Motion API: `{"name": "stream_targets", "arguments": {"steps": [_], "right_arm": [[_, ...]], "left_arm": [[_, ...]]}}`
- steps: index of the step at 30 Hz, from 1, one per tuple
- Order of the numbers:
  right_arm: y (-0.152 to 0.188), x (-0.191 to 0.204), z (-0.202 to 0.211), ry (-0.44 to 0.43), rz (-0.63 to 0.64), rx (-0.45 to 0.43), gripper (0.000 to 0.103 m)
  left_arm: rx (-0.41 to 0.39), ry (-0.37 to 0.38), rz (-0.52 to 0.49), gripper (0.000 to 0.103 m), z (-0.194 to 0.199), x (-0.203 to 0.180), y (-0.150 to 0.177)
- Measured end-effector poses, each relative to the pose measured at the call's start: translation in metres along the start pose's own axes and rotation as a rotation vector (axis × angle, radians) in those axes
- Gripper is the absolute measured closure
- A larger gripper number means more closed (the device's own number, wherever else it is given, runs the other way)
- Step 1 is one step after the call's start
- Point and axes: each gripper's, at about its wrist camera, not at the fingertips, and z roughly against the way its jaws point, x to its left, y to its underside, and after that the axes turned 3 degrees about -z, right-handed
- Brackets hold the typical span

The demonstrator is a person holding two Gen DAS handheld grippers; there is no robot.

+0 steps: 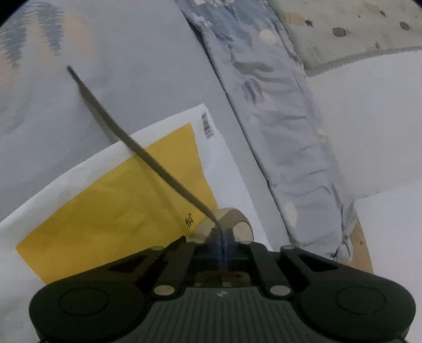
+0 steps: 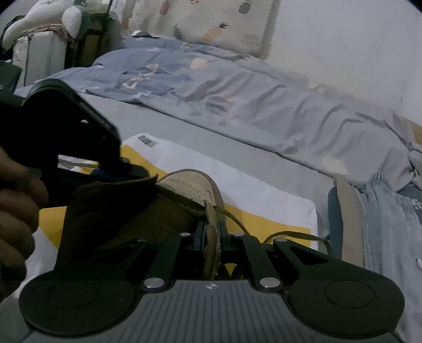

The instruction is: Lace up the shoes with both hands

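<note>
In the left wrist view my left gripper (image 1: pixel 223 237) is shut on a flat grey-brown shoelace (image 1: pixel 137 150). The lace runs up and to the left, and its tip hangs free over the bed. The beige shoe toe (image 1: pixel 232 221) shows just beyond the fingers. In the right wrist view my right gripper (image 2: pixel 211 232) is shut on the brown edge of the shoe's upper (image 2: pixel 209 219). The beige perforated toe (image 2: pixel 187 184) lies ahead and the dark tongue (image 2: pixel 113 205) to the left. The left gripper (image 2: pixel 124 163) reaches in over the shoe from the left.
The shoe rests on a white and yellow envelope (image 2: pixel 263 195) on a grey bed sheet (image 1: pixel 147 66). A crumpled blue duvet (image 2: pixel 211 87) lies behind, with a pineapple-print pillow (image 2: pixel 205 23) at the wall. A person's hand (image 2: pixel 15 200) holds the left gripper. A loose lace loop (image 2: pixel 295 234) lies to the right.
</note>
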Motion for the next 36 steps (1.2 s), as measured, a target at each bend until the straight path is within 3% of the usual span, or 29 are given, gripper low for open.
{"name": "stream_targets", "arguments": {"steps": [7, 20, 36], "right_arm": [[0.001, 0.003, -0.002, 0.027, -0.036, -0.006, 0.098], [-0.001, 0.004, -0.003, 0.040, -0.035, -0.002, 0.098], [0.003, -0.005, -0.005, 0.037, -0.031, -0.001, 0.097]], "left_arm": [[-0.048, -0.001, -0.042, 0.103, 0.008, -0.005, -0.005], [-0.169, -0.051, -0.010, 0.103, 0.037, 0.009, -0.040], [-0.407, -0.183, 0.030, 0.103, 0.096, 0.038, -0.086]]}}
